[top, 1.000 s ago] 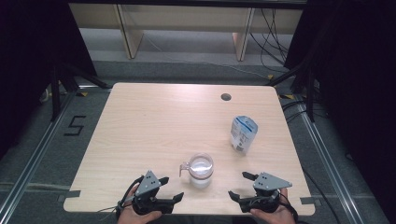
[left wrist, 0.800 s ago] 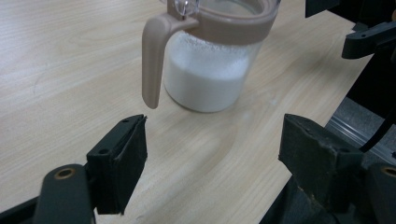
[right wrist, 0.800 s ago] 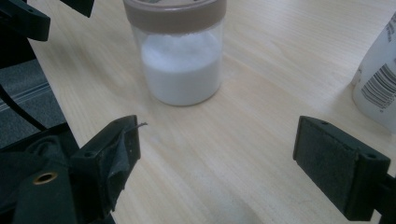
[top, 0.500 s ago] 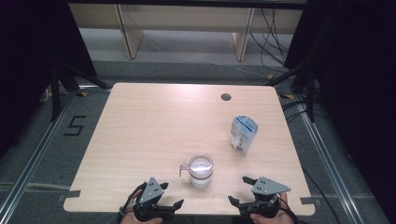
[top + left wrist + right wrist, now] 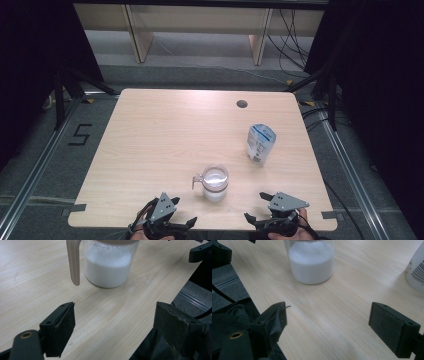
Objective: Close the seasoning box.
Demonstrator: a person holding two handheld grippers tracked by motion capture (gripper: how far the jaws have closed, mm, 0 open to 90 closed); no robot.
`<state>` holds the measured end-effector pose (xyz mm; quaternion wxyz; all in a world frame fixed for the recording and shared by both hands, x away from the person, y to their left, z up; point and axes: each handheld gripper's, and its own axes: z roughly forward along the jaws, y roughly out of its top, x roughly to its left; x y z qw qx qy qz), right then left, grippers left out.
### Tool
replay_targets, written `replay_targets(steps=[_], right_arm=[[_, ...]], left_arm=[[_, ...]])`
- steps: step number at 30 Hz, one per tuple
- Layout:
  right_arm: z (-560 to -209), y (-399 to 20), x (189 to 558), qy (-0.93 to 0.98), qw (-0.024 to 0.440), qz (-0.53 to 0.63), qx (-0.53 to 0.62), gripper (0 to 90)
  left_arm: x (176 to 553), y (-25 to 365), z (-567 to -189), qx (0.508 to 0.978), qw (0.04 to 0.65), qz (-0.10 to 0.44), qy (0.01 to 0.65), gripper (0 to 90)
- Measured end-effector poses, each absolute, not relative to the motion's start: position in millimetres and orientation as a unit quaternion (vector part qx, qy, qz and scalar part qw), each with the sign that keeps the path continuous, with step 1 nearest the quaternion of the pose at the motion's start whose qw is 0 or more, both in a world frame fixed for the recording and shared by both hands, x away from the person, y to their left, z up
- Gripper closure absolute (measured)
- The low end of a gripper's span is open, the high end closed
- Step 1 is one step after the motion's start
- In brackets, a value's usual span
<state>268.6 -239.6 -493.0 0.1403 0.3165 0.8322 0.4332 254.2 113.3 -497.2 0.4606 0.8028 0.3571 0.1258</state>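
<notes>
A clear plastic cup (image 5: pixel 215 182) with a handle (image 5: pixel 74 262) on its left side stands near the table's front, about half full of white powder. My left gripper (image 5: pixel 184 211) sits at the front edge, just left of and below the cup. It is open, its jaws have just been opening wider, and only bare table lies between them (image 5: pixel 115 325). My right gripper (image 5: pixel 255 206) rests at the front edge to the cup's right, open too, with nothing between its pads (image 5: pixel 328 325). Both point toward the cup (image 5: pixel 310 262) and neither touches it.
A white and blue pouch (image 5: pixel 260 143) stands upright behind and to the right of the cup, also at the right edge of the right gripper view (image 5: pixel 415 272). A cable hole (image 5: pixel 242 104) sits near the table's far edge. The wooden table (image 5: pixel 165 135) ends just under both hands.
My left gripper has drawn back slightly toward the table's front edge. The right gripper, the cup and the pouch have stayed where they were.
</notes>
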Motion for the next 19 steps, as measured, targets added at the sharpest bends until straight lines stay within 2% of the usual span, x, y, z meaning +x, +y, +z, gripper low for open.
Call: replay_targets(steps=[19], right_arm=[[-493.6, -240.5, 269.8, 0.831, 0.152, 0.432, 0.315, 15.6]], left_arm=[[254.7, 113.2, -497.8, 0.802, 0.458, 0.124, 0.364, 17.1]])
